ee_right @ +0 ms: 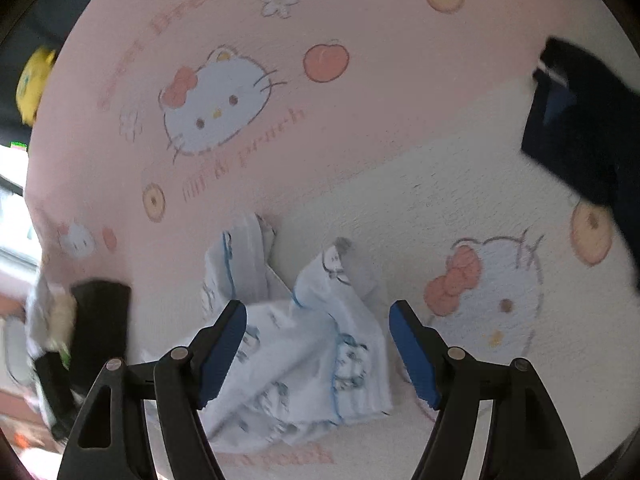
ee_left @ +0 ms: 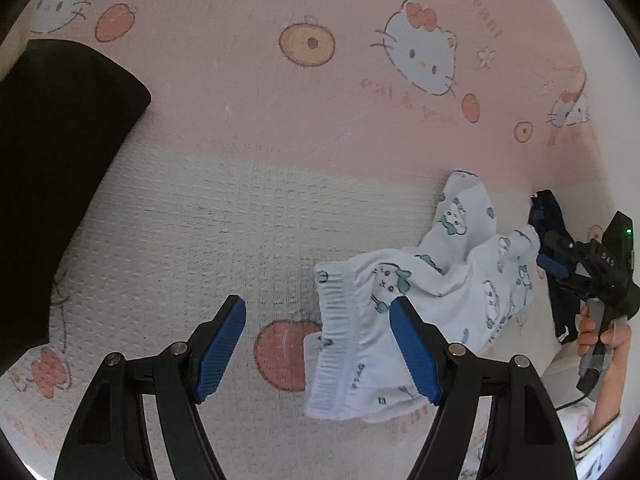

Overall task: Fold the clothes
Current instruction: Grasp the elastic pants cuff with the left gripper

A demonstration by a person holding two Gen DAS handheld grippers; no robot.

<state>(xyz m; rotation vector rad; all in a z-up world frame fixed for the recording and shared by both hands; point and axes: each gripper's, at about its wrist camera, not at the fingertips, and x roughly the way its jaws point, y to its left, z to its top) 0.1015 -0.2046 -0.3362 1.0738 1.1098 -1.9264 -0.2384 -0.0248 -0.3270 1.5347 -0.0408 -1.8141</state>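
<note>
Both grippers tilt steeply down over the crumpled white printed garment (ee_left: 436,292) lying near the bed (ee_left: 248,128) edge. Left gripper (ee_left: 316,344) and right gripper (ee_right: 318,346) have jaws wide, holding nothing; a hand (ee_left: 600,340) grips the right one's handle.

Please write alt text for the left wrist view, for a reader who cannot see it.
The open left gripper hovers over the ribbed waistband of a crumpled white printed garment on a pink and white cartoon-cat bedsheet. At right, a hand holds the right gripper; a black folded cloth lies at left.
</note>
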